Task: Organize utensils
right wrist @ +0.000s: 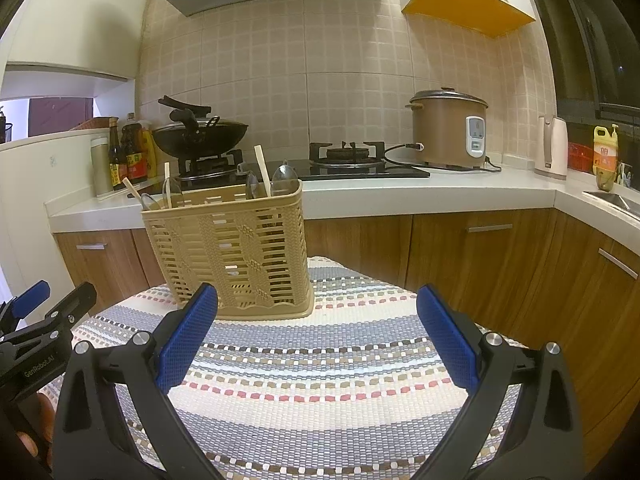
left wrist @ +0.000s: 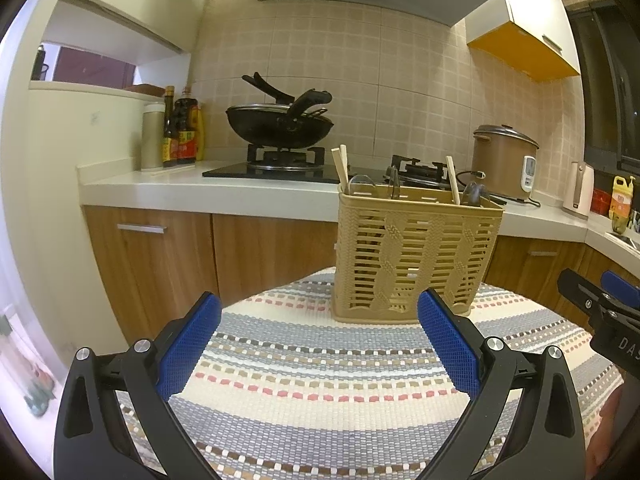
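Beige woven-plastic utensil basket (left wrist: 416, 256) stands ahead on the striped mat (left wrist: 320, 380), chopsticks and spoons inside; your left gripper (left wrist: 318, 340) and right gripper (right wrist: 316, 336) hover before it, spread, empty; sorting looks done

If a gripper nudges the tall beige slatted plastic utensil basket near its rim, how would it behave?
The beige slatted plastic utensil basket is tall on a modest base, so it may tip. Openwork walls suggest lightness. The striped woven mat probably resists sliding.
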Demonstrator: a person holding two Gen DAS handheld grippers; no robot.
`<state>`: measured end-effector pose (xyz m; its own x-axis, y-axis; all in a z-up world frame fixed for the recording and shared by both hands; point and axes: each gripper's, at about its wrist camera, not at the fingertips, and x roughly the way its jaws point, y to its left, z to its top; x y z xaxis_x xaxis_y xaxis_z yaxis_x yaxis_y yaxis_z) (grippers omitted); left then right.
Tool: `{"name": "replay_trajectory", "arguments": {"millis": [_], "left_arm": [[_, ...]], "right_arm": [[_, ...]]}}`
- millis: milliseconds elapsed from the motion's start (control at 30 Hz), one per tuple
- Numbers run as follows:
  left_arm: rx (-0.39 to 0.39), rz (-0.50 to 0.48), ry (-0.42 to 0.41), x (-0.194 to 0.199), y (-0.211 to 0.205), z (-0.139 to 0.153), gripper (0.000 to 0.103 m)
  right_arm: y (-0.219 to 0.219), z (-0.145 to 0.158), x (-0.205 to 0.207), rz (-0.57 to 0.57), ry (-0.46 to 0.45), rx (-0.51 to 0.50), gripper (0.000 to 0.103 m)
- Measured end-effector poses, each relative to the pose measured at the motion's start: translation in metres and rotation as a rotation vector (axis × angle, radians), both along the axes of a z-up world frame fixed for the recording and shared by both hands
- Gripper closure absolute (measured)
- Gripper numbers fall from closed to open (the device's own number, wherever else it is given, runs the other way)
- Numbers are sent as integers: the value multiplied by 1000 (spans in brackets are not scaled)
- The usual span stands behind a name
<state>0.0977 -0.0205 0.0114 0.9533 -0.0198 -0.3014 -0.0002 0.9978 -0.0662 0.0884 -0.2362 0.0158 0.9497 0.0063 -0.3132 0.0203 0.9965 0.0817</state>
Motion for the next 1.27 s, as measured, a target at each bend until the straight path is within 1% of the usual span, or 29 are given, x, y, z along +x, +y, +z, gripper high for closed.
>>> {"name": "replay_trajectory", "arguments": {"millis": [333, 600, 800, 933, 1133, 1267], "left_arm": [[15, -3, -7, -2, -3, 0, 8], [35, 15, -20, -3, -4, 1, 8], [28, 10, -17, -3, -3, 2, 8], [30, 11, -35, -5, -1, 2, 8], [-14, -22, -1, -1, 3, 3, 7], [-21, -19, -4, -1, 4, 4, 7]], "right_arm": [[0, 0, 0, 0, 1, 0, 8], [1, -1, 1, -1, 3, 0, 8], [1, -1, 1, 0, 5, 0, 8], [2, -3, 1, -1, 5, -1, 8], [2, -3, 1, -3, 3, 1, 8], [1, -3, 0, -4, 5, 6, 8]]}}
